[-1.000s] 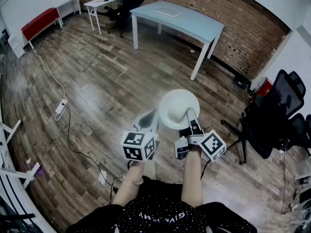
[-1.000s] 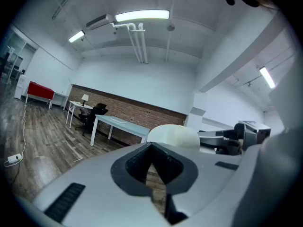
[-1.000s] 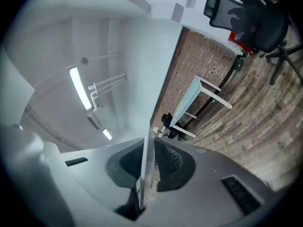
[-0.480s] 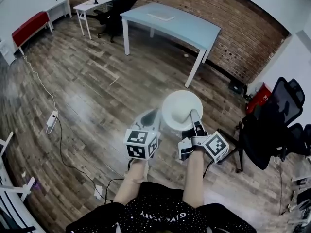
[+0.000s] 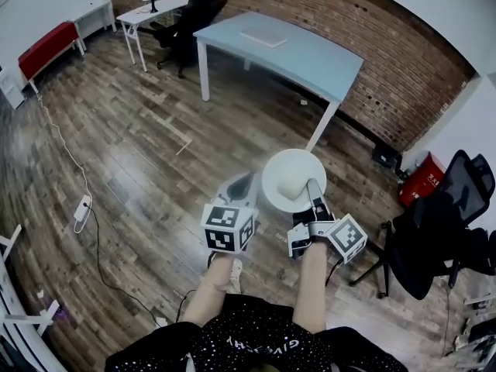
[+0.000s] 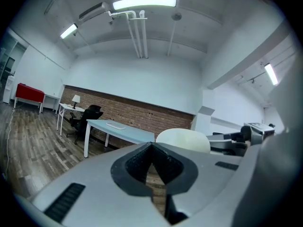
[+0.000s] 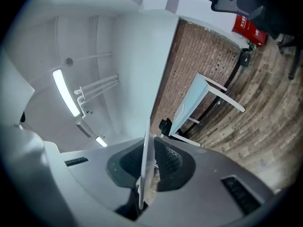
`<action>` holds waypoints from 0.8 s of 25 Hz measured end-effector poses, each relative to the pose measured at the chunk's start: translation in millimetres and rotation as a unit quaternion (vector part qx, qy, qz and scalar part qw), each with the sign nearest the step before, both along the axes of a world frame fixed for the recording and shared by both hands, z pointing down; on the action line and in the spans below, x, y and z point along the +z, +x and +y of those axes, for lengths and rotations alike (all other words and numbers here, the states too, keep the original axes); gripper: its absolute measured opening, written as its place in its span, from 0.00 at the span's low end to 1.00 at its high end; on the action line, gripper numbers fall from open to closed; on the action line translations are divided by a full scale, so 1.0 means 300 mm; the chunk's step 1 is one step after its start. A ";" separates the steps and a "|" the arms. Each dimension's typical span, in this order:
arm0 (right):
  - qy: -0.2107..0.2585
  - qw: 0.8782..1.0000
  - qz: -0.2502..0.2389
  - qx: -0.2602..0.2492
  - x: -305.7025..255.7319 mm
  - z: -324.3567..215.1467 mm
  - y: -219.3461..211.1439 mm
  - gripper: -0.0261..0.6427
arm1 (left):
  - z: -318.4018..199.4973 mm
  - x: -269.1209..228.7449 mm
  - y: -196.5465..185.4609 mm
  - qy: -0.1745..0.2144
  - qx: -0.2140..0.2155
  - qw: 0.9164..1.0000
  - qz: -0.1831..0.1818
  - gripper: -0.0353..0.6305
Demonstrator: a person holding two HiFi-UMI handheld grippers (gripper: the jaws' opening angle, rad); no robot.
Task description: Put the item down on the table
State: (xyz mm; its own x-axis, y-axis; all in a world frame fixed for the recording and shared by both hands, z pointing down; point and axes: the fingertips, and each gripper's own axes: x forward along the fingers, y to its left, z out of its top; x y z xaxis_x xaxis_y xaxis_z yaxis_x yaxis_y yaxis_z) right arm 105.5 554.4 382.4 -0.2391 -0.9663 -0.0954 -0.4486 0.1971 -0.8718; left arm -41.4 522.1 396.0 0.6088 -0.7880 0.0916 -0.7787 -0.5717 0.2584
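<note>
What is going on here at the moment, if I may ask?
A person stands on a wood floor with a gripper in each hand. The right gripper is clamped on the rim of a white plate, held up in front of them. The left gripper is shut and empty beside it. The blue table is some way ahead, so the plate is not down yet.

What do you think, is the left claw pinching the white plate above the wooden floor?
Not quite. The right claw pinches the plate by its rim, as the right gripper view shows. The left claw is shut on nothing. The plate is indeed above the wooden floor.
</note>
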 end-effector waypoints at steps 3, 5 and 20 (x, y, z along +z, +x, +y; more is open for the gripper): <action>-0.001 1.000 0.004 0.004 0.004 -0.116 0.017 0.09 | -0.130 -0.011 0.020 0.003 0.005 1.000 -0.001 0.07; 0.002 1.000 0.001 0.004 0.004 -0.189 0.024 0.09 | -0.211 -0.012 0.034 0.004 0.009 1.000 -0.002 0.07; -0.001 1.000 -0.007 0.010 0.008 -0.558 0.039 0.09 | -0.568 -0.001 0.043 0.001 0.021 1.000 0.001 0.07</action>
